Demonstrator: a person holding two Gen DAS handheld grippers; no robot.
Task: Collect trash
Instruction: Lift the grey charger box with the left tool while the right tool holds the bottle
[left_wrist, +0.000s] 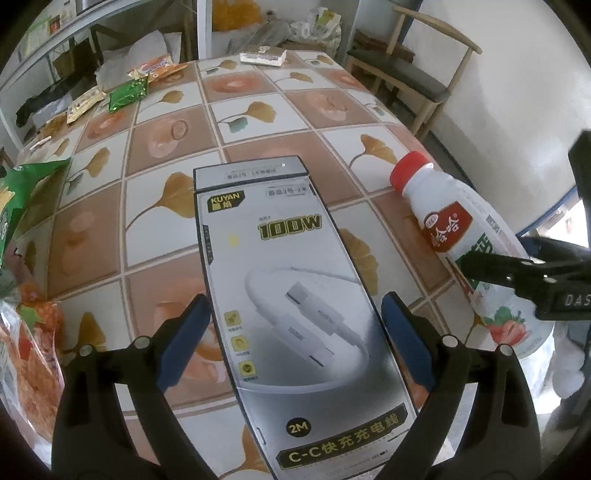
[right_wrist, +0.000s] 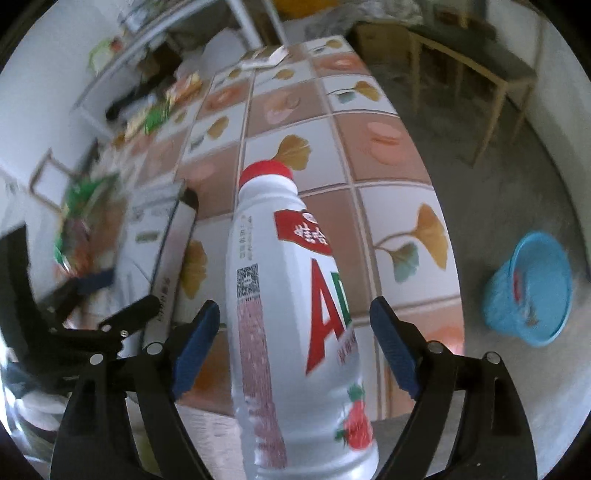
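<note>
Your left gripper (left_wrist: 295, 332) has its fingers spread wide around the cable box (left_wrist: 291, 302), pads clear of its edges at frame centre. Your right gripper (right_wrist: 295, 347), equally wide, straddles the white bottle (right_wrist: 295, 332) untouched near the table (right_wrist: 406, 229) edge; the blue basket (right_wrist: 532, 295) stands on open floor at right.

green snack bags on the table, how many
2. One green bag lies at the far left among other wrappers; another green bag sits at the near left edge, partly cut off. More may be hidden.
</note>
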